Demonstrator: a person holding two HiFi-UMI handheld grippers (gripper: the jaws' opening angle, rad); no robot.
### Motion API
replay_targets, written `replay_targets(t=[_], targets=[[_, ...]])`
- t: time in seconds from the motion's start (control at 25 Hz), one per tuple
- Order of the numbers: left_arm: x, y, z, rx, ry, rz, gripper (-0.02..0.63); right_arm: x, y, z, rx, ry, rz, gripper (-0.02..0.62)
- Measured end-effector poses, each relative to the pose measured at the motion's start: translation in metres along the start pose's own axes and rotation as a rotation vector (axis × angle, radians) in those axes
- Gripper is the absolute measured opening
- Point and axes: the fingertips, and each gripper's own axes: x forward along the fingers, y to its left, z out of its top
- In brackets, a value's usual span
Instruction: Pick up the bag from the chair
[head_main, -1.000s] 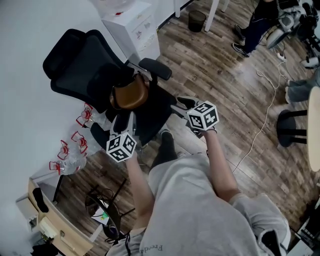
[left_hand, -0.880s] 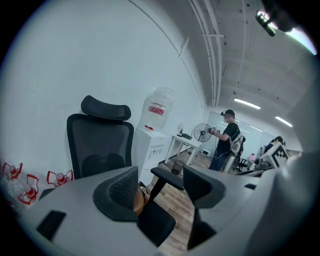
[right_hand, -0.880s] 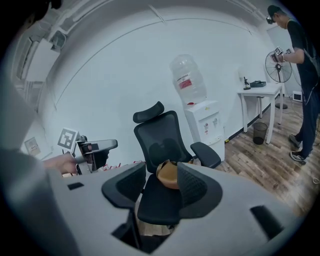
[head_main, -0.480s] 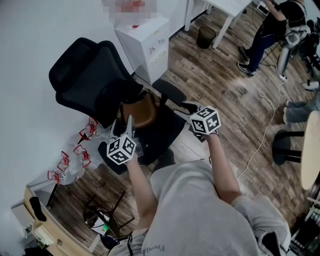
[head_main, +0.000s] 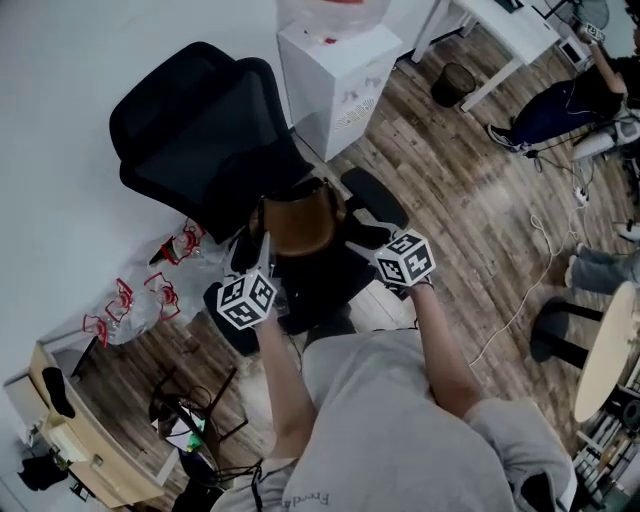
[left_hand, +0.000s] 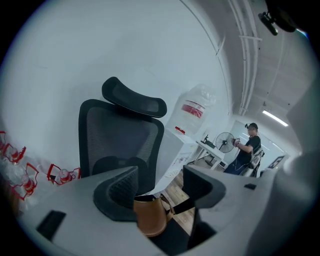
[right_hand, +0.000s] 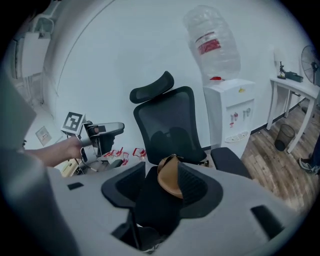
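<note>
I see the brown bag (head_main: 297, 222) sitting on the chair (head_main: 190, 150) seat; I can't tell what is inside it. My left gripper (left_hand: 160, 187) and right gripper (right_hand: 150, 187) hover near it, jaws apart and empty.

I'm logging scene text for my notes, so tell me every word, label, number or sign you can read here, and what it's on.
"Frend", cut off at the picture's bottom edge: hem of the person's grey shirt.
Red label on the water bottle: print too blurred to read.
Front markings on the water dispenser: too small to read.
</note>
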Motion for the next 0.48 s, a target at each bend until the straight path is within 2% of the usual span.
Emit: replay_targets(t=[0.24,0.48], targets=[[0.030,0.022,-0.007,0.000,0.068,0.022,0.261,0.046,-0.007,-0.002,0.058,0.046,0.043,0.206],[0.041,0.038,-0.038,-0.023,0.144,0.027,0.261,0.073,-0.017,-0.021,0.108,0.093,0.057,0.206]])
